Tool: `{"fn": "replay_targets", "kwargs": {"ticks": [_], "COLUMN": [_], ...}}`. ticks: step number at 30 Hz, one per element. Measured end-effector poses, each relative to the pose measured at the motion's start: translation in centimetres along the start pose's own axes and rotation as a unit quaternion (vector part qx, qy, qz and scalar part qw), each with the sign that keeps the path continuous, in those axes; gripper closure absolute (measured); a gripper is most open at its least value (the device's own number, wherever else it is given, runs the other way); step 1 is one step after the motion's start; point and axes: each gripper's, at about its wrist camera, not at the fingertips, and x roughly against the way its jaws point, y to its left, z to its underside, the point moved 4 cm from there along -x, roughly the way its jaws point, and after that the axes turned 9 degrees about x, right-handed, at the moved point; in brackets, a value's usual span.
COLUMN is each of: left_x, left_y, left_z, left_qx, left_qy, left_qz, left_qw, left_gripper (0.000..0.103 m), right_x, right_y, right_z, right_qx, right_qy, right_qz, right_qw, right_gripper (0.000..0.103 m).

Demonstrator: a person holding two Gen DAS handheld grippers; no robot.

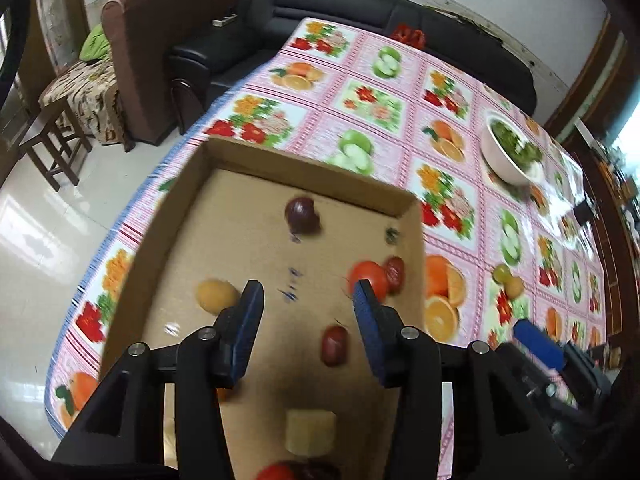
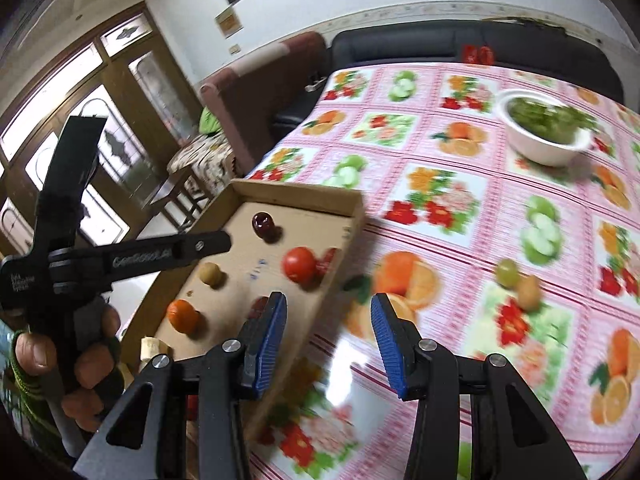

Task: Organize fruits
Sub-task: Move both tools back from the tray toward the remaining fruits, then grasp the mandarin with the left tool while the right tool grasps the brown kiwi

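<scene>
A shallow cardboard box [image 1: 412, 240] [image 2: 352, 216] lies on the fruit-print tablecloth. It holds a dark purple fruit [image 1: 302, 215] [image 2: 262, 224], a tomato [image 1: 368, 278] [image 2: 299, 265], a yellow-brown fruit [image 1: 216, 295] [image 2: 211, 274], red dates [image 1: 334, 345], an orange fruit [image 2: 183, 315] and a pale cut piece [image 1: 311, 431]. A green grape [image 1: 502, 273] [image 2: 507, 272] and a tan fruit [image 1: 515, 287] [image 2: 529, 291] lie on the cloth right of the box. My left gripper [image 1: 308, 292] is open and empty over the box. My right gripper [image 2: 329, 308] is open and empty above the box's right wall.
A white bowl of greens [image 1: 506, 156] [image 2: 544, 136] stands at the far right of the table. A black sofa [image 1: 320, 4] and a brown armchair [image 1: 160, 40] stand beyond the table's far edge. A wooden stool [image 1: 52, 140] is on the floor at the left.
</scene>
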Motion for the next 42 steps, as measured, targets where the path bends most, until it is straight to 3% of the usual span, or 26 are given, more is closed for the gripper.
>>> {"fn": "replay_targets", "kwargs": {"ticks": [16, 27, 42], "left_x": [2.5, 1.6, -0.1], "left_y": [-8.4, -12.3, -16.6], "left_z": [7.8, 11.7, 13.7], "left_qx": [-0.085, -0.122, -0.164], "left_qy": [0.028, 0.062, 0.069], "left_qz": [0.066, 0.08, 0.097], "left_qw": [0.9938, 0.9874, 0.9793], "left_gripper": [0.058, 0.058, 0.058], "right_x": [7.1, 8.4, 8.3], "right_y": [-11.5, -13.3, -14.8], "right_z": [5.3, 6.6, 7.0], "right_qx": [-0.108, -0.115, -0.119], "right_qy": [-0.028, -0.028, -0.027], "right_qz": [0.077, 0.091, 0.095], "right_qw": [0.991, 0.989, 0.988], "right_gripper": [0.056, 0.055, 0.055]}}
